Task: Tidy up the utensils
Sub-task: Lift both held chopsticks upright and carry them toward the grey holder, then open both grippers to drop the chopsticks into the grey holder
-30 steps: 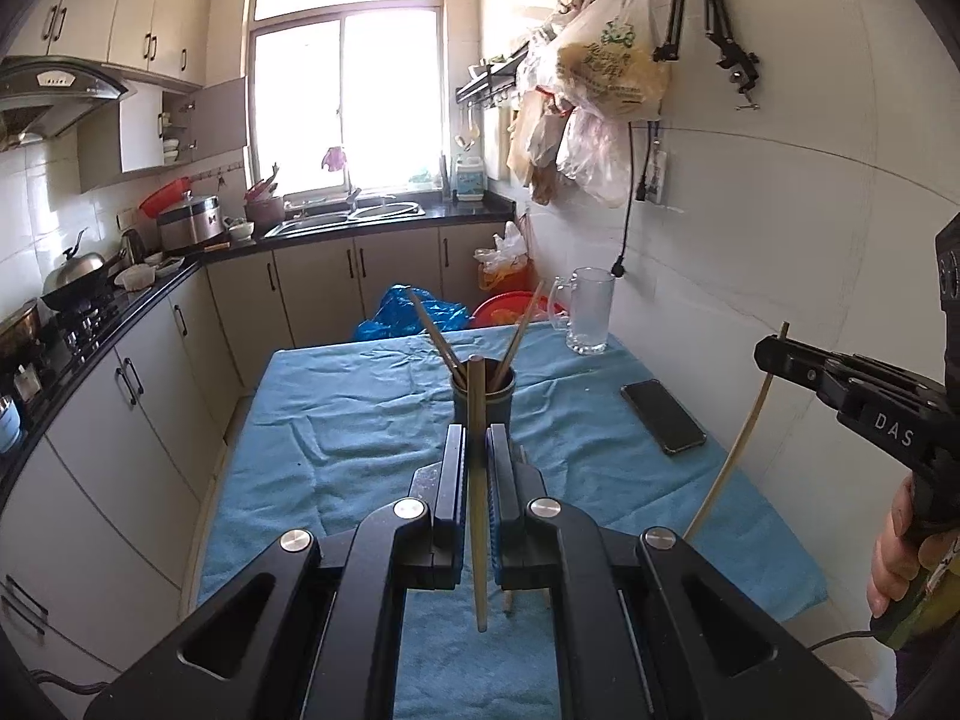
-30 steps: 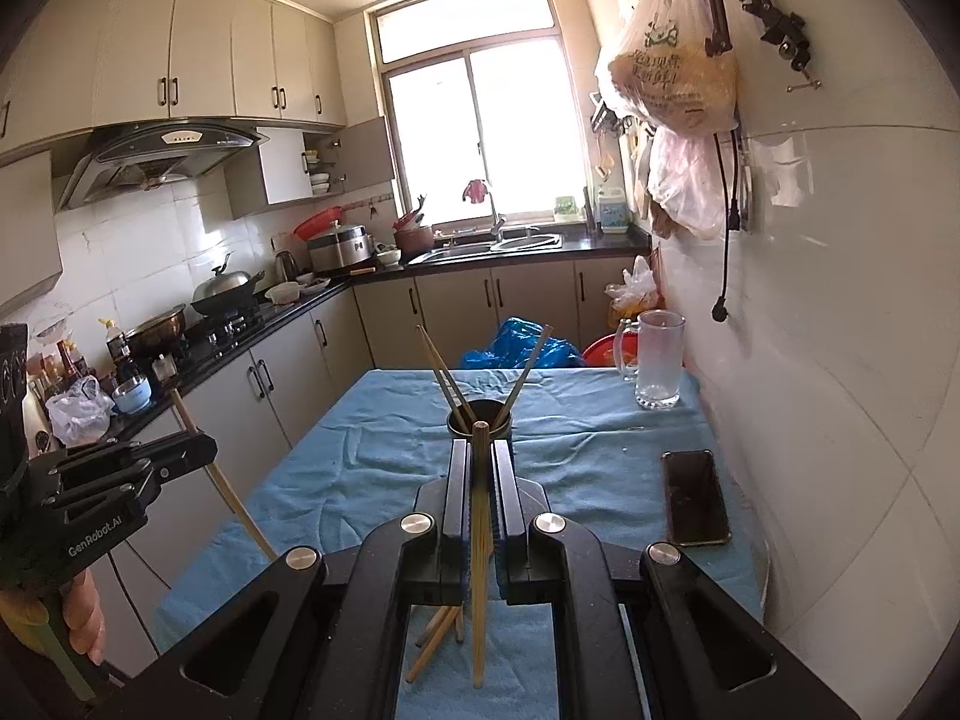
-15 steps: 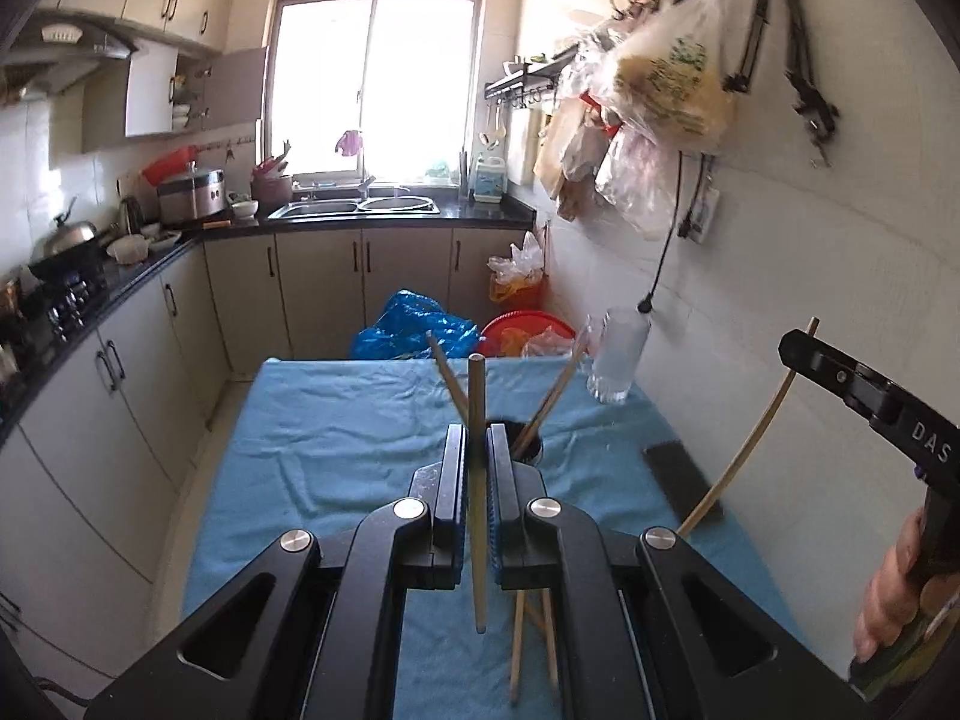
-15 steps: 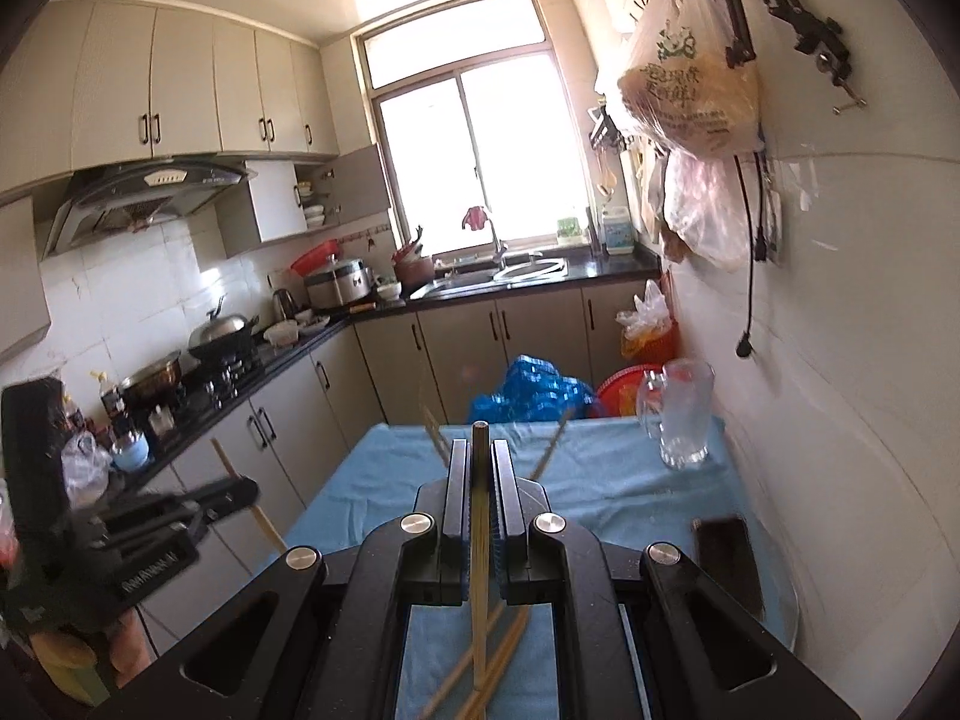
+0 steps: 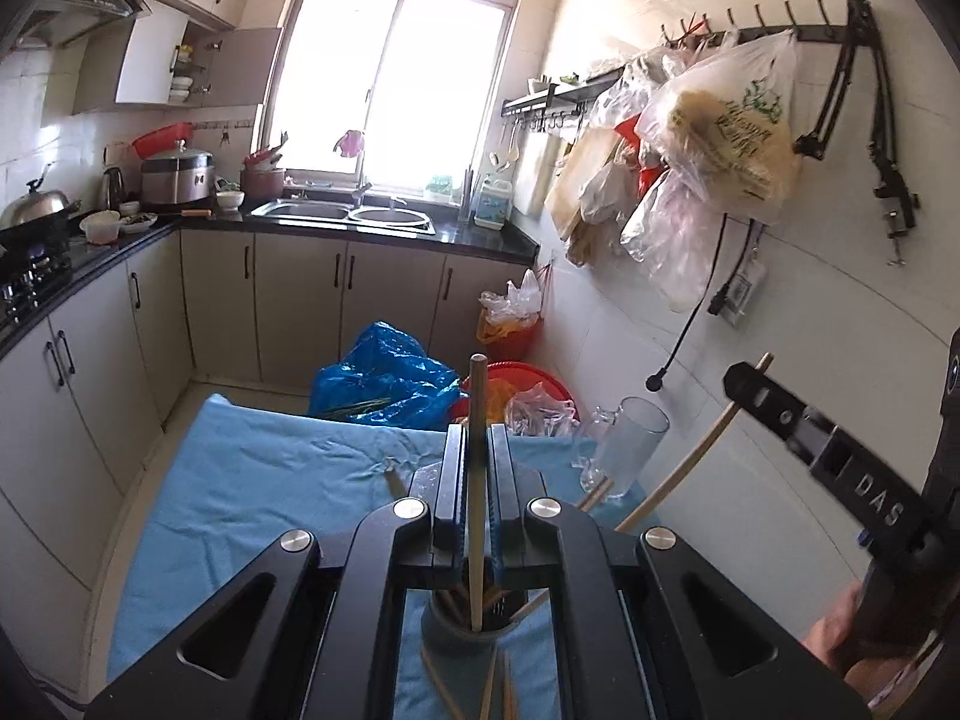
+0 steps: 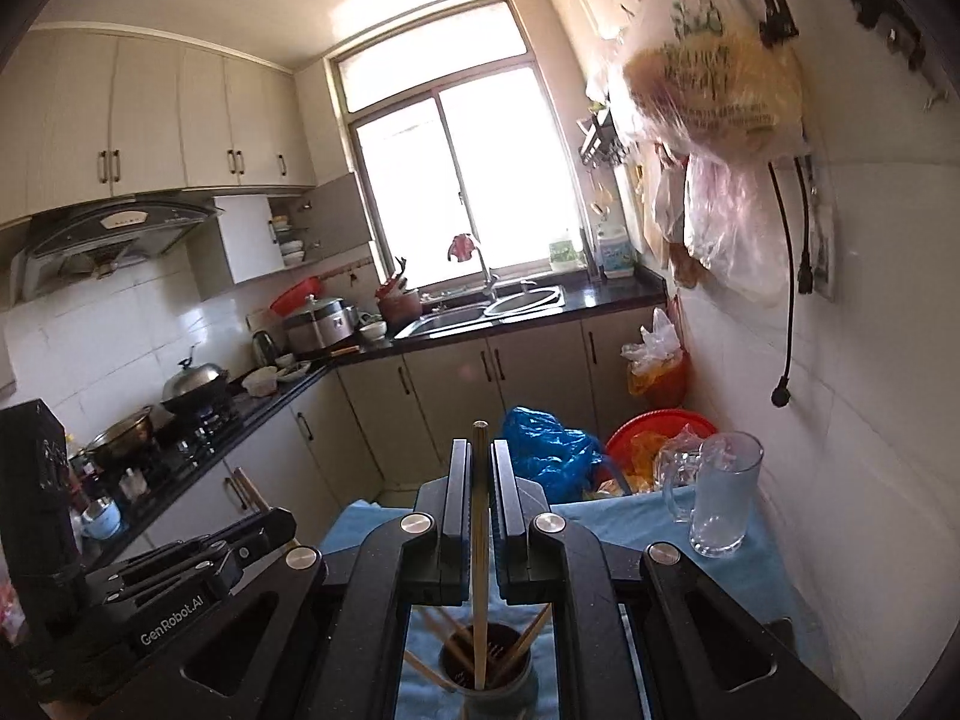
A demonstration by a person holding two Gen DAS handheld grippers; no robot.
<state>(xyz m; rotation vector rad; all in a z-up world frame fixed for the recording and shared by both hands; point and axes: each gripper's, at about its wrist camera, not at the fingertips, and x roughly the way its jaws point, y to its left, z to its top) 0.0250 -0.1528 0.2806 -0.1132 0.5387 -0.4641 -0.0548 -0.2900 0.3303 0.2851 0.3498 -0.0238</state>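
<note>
My left gripper [image 5: 477, 432] is shut on a wooden chopstick [image 5: 476, 516] that stands upright between its pads. The stick's lower end sits at the mouth of the dark utensil holder [image 5: 459, 639] under the fingers. My right gripper [image 6: 480, 444] is likewise shut on a chopstick [image 6: 478, 546], whose bottom tip reaches into the same holder [image 6: 487, 681]. Several chopsticks lean inside the holder. Each gripper shows in the other's view: the right one [image 5: 744, 381] at the right edge, the left one [image 6: 273, 525] at the lower left. Loose chopsticks [image 5: 501, 687] lie on the blue cloth.
A blue cloth [image 5: 258, 480] covers the table, with a glass mug [image 6: 723, 495] at its far right by the tiled wall. Beyond the table's far edge sit a blue plastic bag [image 5: 390, 378] and a red basin [image 6: 654, 429]. Kitchen cabinets run along the left.
Both grippers have travelled forward over the table with their chopsticks. The holder, once ahead of the fingers, now lies under them, and the sticks' lower ends meet its mouth.
</note>
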